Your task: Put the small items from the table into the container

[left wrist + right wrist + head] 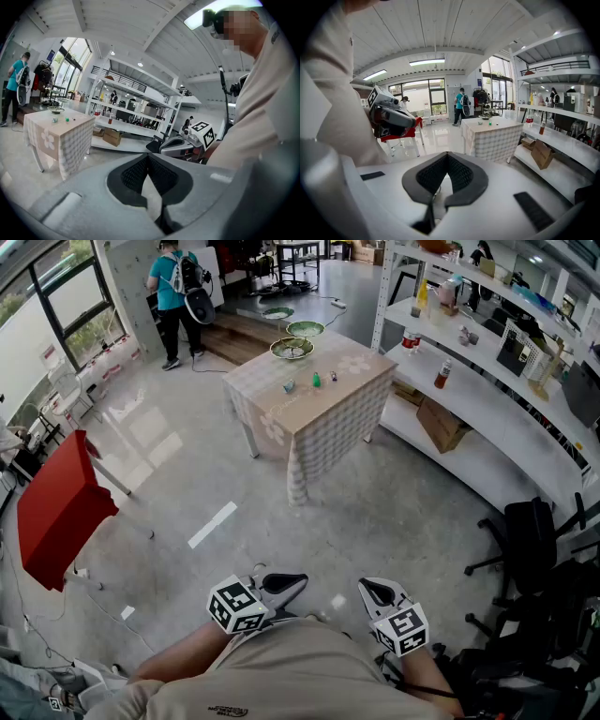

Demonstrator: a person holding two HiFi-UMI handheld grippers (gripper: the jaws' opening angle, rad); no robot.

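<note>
Both the left gripper (pixel 300 580) and the right gripper (pixel 365 585) have their fingers pressed together on nothing. The small items (pixel 316 380) lie far ahead of the fingertips, just short of the bowls (pixel 292 349). Arriving with the fingers closed could sweep these tiny pieces off, since the patterned cloth looks smooth. The red stand (pixel 56 507) stands left of the fingers, the table (pixel 309 423) well ahead on glossy floor (pixel 375 512), and the shelves (pixel 487 418) to the right.

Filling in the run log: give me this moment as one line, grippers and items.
left gripper: shut, empty | right gripper: shut, empty | small items: on table, out of reach | stage: nothing picked yet
</note>
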